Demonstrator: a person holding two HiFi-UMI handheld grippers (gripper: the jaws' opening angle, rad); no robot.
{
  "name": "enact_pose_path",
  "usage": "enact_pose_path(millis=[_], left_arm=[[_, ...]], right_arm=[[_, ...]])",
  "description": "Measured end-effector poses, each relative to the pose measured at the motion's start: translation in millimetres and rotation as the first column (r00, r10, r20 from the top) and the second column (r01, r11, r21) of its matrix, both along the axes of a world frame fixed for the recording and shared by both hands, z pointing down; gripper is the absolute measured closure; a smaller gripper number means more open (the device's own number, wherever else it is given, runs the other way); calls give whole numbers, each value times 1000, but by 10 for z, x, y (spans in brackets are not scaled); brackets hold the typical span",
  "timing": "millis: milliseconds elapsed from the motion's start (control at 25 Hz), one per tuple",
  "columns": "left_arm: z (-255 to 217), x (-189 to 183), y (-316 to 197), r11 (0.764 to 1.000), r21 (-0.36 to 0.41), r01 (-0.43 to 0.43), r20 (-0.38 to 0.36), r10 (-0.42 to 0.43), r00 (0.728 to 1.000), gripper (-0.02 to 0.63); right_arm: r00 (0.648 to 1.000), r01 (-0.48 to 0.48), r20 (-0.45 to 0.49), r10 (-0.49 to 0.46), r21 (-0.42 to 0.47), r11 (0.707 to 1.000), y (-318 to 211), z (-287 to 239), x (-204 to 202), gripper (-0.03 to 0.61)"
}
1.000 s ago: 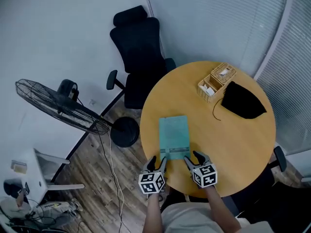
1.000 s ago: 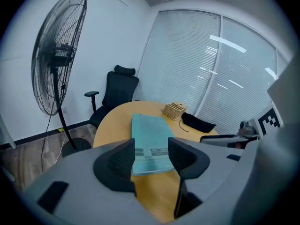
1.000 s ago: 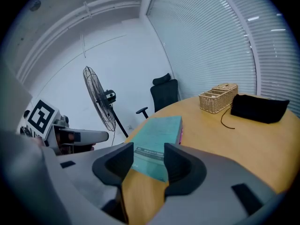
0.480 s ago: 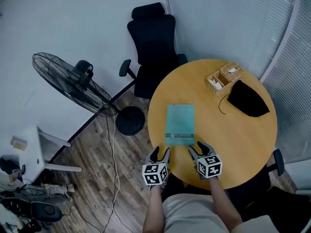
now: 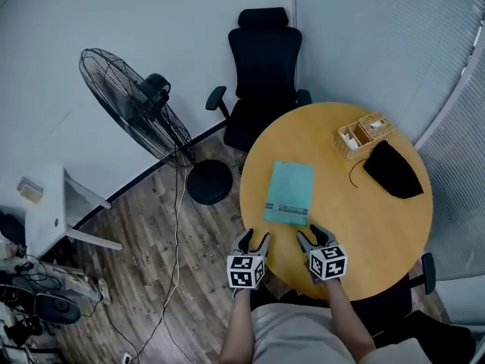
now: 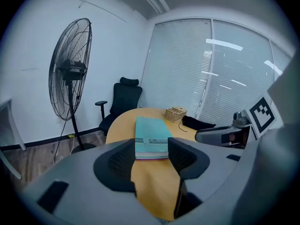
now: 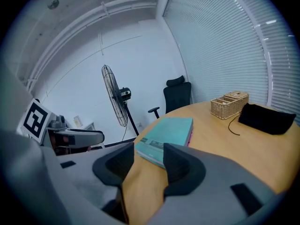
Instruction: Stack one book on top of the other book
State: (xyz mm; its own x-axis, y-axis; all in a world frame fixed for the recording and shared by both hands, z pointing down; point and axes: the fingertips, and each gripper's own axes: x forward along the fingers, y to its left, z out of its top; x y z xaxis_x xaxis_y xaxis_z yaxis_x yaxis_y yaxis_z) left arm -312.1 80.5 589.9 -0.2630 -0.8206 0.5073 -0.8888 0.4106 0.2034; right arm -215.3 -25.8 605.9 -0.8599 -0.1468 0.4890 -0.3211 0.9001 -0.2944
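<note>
Ok so the teal book (image 5: 289, 192) is lying flat on the round wooden bench (image 5: 379, 226), roughly mid-bench on the left half, with its short edge facing the person. From the right gripper view you can see a pinkish edge sticking out under its far long side, so it's sitting on top of a lower book (image 7: 190, 136) and the two line up pretty neatly.

Both grippers are at the near rim of the bench, side by side and pointing at the stack. The left gripper (image 5: 254, 239) has its fingers (image 6: 123, 161) spread apart with nothing between them, just bare bench top showing in the gap, and the book's near end is a bit beyond the tips. Same deal with the right gripper (image 5: 313, 235): fingers (image 7: 180, 165) apart, nothing held, and the corner of the teal book is just past them, not touching as far as I can see.

At the far right of the bench there's a wicker basket (image 5: 364, 133) with a black pouch (image 5: 392, 169) right beside it and a thin cord (image 5: 353, 174) curling off the pouch. A black office chair (image 5: 261, 74) is pulled up at the far side, and a big standing fan (image 5: 132, 105) is on the wood floor (image 5: 151, 264) to the left.
</note>
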Motion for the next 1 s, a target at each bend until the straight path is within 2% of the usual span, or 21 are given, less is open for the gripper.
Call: enact_pose_path(millis=[240,480,600,680,840,1000], left_arm=[[-128,-10,-195,999,13,-49,30,48,998,377],[-189,-72,-364,997,45,-55,22,55,998,390],[-216,-75,-430,997,58,-49,16,48,999,456],[-224,-72,-438,997,57,-49,18,48,999,474],[-158,-86,-504,999,23,-46,19,46,999,553],[-129,-61,-542,998,-8,-62,30,63,998,580]], right_arm=[[999,-37,9,36,40,999,-165,-99,5,378],[998,-66,5,66,67,996,-320,-126,127,402],[996,-91,-2,91,75,993,-432,-126,219,451],[994,-105,0,105,70,992,-442,-122,261,475],[995,-96,-11,97,73,993,-485,-84,250,530],[997,-76,-21,78,67,995,-494,-51,235,555]])
